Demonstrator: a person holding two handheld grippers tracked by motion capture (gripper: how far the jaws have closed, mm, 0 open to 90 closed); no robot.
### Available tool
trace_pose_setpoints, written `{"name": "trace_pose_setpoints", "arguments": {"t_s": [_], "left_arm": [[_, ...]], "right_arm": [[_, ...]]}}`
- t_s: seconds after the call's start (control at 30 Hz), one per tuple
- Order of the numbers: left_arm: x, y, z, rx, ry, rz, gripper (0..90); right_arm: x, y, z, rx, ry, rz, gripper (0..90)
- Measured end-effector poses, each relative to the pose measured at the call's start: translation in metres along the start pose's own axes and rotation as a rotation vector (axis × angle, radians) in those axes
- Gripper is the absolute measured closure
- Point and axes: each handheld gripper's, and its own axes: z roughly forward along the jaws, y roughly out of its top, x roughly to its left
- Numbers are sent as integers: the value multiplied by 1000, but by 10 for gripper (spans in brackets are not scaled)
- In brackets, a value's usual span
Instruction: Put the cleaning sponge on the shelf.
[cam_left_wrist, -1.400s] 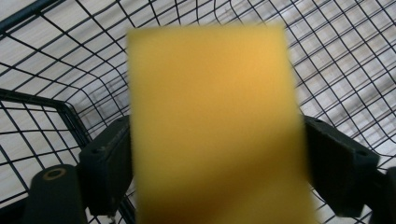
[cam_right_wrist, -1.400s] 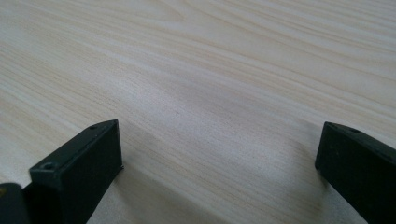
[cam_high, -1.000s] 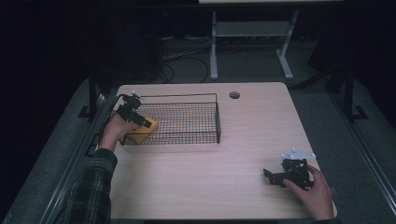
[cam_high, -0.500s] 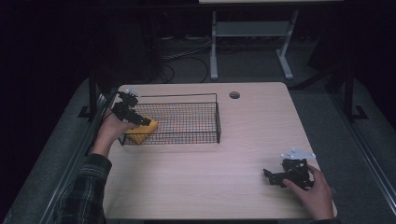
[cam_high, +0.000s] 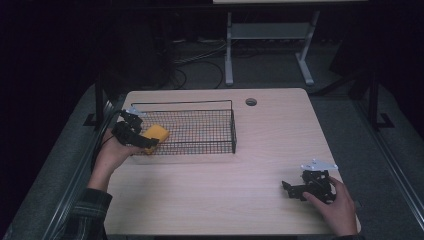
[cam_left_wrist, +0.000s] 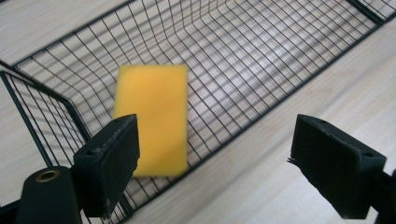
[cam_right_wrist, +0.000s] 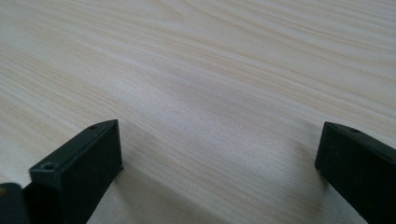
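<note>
While it lies flat on the mesh floor at the left end of the wire basket (cam_high: 200, 131), the yellow sponge (cam_left_wrist: 152, 116) sits just ahead of the left hand-held gripper (cam_high: 136, 134), its long axis running along the gripper's line of sight. That gripper's jaws are spread wide, pinching nothing, above the basket's near-left corner. The right hand-held gripper (cam_high: 306, 186), also spread, rests well apart at the lower right of the bench (cam_high: 260, 150), with bare wood between.
</note>
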Motion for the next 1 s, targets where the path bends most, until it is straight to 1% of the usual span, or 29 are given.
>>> {"name": "trace_pose_setpoints", "arguments": {"t_s": [0.03,0.07,0.17,0.2,0.43,0.47,0.5,0.63,0.73,0.83,0.9,1.0], "left_arm": [[0,0,0,0,0,0,150],[-4,-8,-2,-3,-3,1,150],[-12,-20,-3,-6,-4,5,151],[-14,-24,-4,-11,-13,3,151],[-30,-49,-5,-22,13,17,151],[-30,-49,-5,-22,13,17,151],[-34,-55,-4,-23,18,26,151],[-41,-68,-1,-26,32,41,151],[-45,-78,2,-48,46,39,151],[-49,-90,8,-71,44,48,150],[-51,-96,13,-66,44,55,150],[-54,-104,21,-59,37,54,150]], "right_arm": [[0,0,0,0,0,0,0],[0,0,0,0,0,0,0],[0,0,0,-1,0,0,0],[0,0,0,0,0,0,0],[0,0,0,-1,0,0,0],[0,0,0,0,0,0,0],[0,0,0,0,0,0,0],[0,0,0,0,0,0,0],[0,0,0,-1,0,0,0],[0,0,0,0,0,0,0],[0,0,0,0,0,0,0],[0,0,0,-1,0,0,0]]}}
